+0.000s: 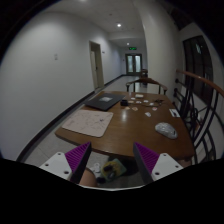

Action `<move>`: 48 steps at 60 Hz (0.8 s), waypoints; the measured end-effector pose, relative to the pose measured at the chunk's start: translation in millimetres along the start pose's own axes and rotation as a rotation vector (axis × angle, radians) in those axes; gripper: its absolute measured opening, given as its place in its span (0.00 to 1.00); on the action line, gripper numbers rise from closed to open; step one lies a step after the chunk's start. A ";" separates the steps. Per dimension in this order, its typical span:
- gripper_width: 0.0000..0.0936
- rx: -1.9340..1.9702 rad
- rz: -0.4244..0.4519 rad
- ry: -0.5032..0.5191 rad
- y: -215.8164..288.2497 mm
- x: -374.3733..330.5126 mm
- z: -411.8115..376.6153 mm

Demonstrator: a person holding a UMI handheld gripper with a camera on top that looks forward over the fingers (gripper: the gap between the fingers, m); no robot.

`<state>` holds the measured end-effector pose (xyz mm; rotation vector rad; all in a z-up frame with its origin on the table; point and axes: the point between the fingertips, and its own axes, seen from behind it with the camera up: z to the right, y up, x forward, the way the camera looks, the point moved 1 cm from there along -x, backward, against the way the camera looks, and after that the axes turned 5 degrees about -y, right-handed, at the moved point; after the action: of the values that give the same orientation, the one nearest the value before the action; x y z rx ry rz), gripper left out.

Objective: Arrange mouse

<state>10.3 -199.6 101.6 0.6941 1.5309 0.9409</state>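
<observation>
While the tongs (pixel 110 162) hang above the near end of a long brown table (pixel 125 130), their two purple pads (pixel 78 156) stand wide apart and hold nothing. Something small and dark lies low between them, too dim to name. Far ahead, off to the right, a white mouse (pixel 166 130) rests on the table. A pale mat (pixel 88 122) lies ahead to the left. No writing can be read.

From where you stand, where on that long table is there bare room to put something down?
The hand-held gripper, fingers open, hovers at the table's near end. Bare wood lies just ahead, between the pale mat and the white mouse. The far end is crowded: a dark laptop, small white items, chairs beyond.
</observation>
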 end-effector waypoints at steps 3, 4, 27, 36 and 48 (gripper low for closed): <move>0.92 -0.006 -0.002 -0.027 -3.2 4.8 13.2; 0.91 -0.005 -0.007 -0.036 -4.4 10.6 18.0; 0.91 0.100 -0.059 -0.323 -34.6 106.6 220.9; 0.91 0.098 -0.076 -0.325 -29.0 142.3 256.4; 0.91 0.091 -0.102 -0.304 -12.2 184.7 278.9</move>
<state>253.2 1.9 -10.1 0.7790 1.3309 0.6586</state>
